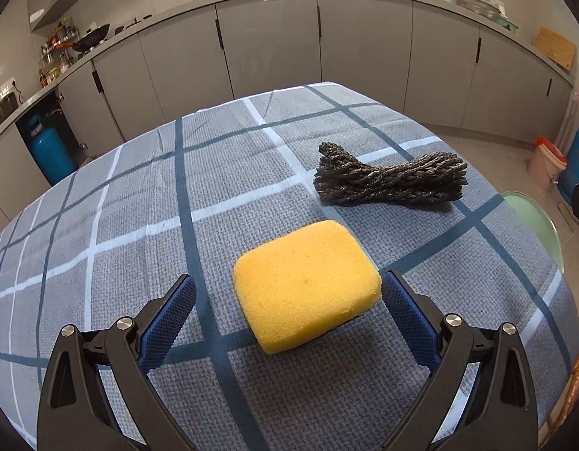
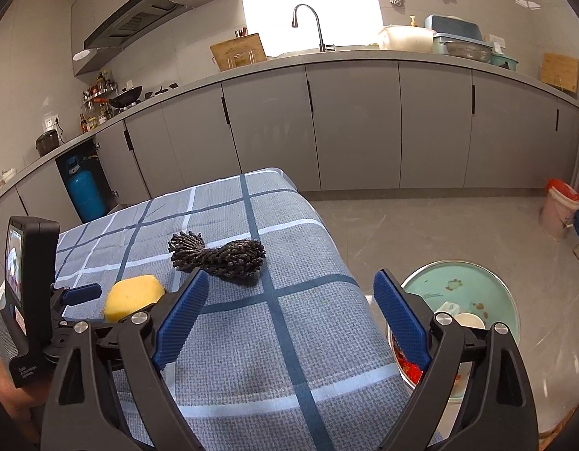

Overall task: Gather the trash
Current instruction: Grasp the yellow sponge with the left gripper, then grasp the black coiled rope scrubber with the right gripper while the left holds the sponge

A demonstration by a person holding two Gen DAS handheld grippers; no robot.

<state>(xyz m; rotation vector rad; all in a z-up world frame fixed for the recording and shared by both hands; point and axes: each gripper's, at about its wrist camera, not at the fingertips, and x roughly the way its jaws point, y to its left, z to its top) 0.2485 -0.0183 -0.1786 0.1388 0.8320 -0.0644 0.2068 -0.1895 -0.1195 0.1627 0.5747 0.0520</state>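
Left tool (image 1: 289, 293) jaws spread wide, yellow sponge (image 1: 306, 285) between blue pads; right pad just beside sponge edge, left pad clear of it, no squeeze visible. Sponge flat on checked cloth of worktop (image 1: 139, 203). Farther back, bundle of dark braided cord (image 1: 387, 178) on same cloth, apart from sponge. Right tool (image 2: 291, 293) jaws wide apart, nothing between them, over worktop's right edge. Green bin (image 2: 466, 293) with scraps beside worktop. Grey kitchen cabinets (image 2: 349, 127) beyond.

Yellow sponge (image 1: 306, 285) and dark grey rope bundle (image 1: 389, 177) on a blue-grey checked tablecloth (image 1: 139, 203).
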